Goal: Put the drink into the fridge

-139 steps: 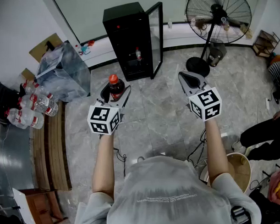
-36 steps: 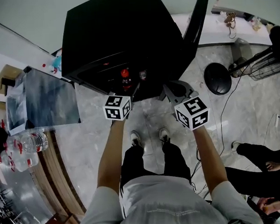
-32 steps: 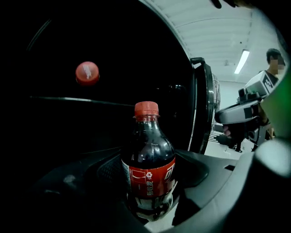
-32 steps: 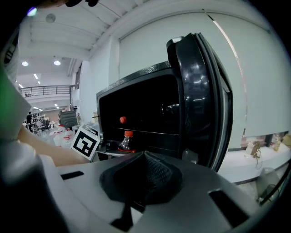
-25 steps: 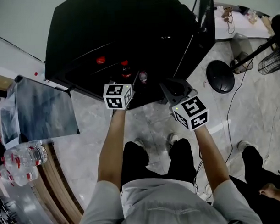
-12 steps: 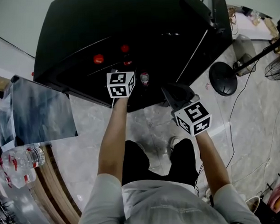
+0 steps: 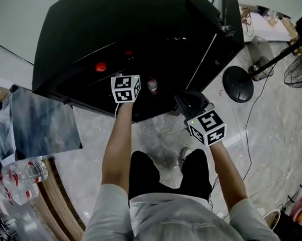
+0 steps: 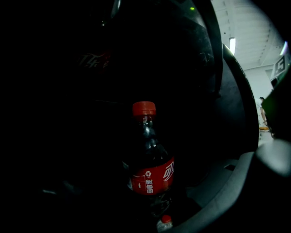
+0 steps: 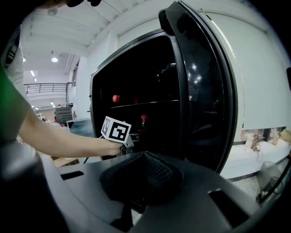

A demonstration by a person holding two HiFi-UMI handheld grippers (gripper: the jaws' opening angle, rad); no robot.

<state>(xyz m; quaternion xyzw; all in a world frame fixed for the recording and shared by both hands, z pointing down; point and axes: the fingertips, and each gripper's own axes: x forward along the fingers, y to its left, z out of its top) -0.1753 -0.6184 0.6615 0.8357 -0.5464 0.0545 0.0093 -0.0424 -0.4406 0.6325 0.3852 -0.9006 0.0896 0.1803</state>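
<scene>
The cola point(image 8: 150, 175) is inside the fridge point(image 7: 137, 24), upright with its red cap up. It sits centred between the jaws of the left gripper point(image 9: 132, 142), which reaches in past the open door point(image 9: 204, 91). That gripper looks clamped on the bottle's lower body, though its pads are lost in the dark. I cannot tell whether the base touches a shelf. The right gripper point(image 9: 146, 167) hangs outside, in front of the door, jaws pressed together on nothing.

Handling, as I judge it: this is a full, capped plastic bottle, fairly heavy for its size and stiff under pressure, so a firm squeeze should not crush it. The wall is smooth and round, so it may slip or turn in the pads. The hold belongs on the straight body at or below the label, not on the tapering neck. Tall on a narrow foot, it may topple if let go tilted or on a shelf edge.

Count: one cola in the gripper. One more red cap point(image 7: 100, 67) shows on the upper shelf, and a faint cola label high in the left gripper view is likely the same bottle. One small clear bottle point(image 7: 152, 86) with a red cap stands low in the fridge, just below the cola in the left gripper view. One fridge, one door, two grippers
</scene>
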